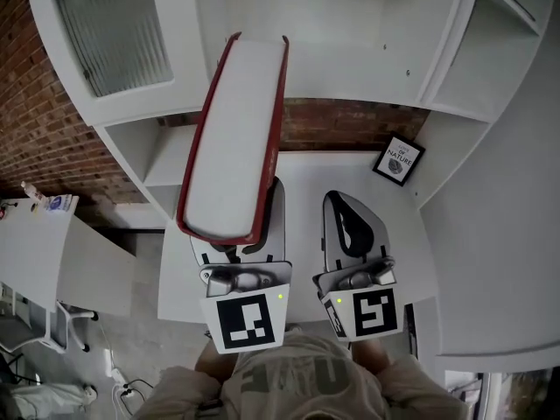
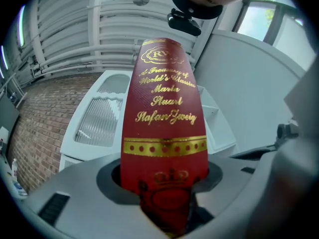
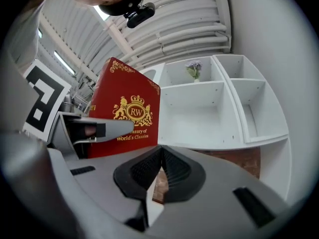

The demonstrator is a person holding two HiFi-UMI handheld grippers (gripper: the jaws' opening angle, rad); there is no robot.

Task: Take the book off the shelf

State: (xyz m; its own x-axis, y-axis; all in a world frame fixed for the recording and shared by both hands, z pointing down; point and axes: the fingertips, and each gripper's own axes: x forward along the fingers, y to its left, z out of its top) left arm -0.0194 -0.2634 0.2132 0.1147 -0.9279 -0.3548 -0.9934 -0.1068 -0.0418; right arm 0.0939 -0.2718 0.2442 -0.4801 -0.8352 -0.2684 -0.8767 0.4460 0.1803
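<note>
A red hardback book (image 1: 236, 138) with gold lettering on its spine (image 2: 167, 123) is held clear of the white shelf unit (image 1: 367, 59), its white page edges facing the head camera. My left gripper (image 1: 234, 239) is shut on the book's lower end, and the spine fills the gap between its jaws (image 2: 167, 203). To its right, my right gripper (image 1: 350, 221) is shut with nothing in it, the black pads meeting (image 3: 160, 176). In the right gripper view the book's front cover (image 3: 127, 113) shows at left, with a finger of the left gripper (image 3: 99, 128) across it.
The shelf unit has open compartments; one holds a small framed picture (image 1: 398, 160) and another a small flower sprig (image 3: 193, 69). A brick wall (image 1: 350, 125) shows behind the shelf. A white desk (image 1: 52, 252) stands at the far left. The person's torso is at the bottom.
</note>
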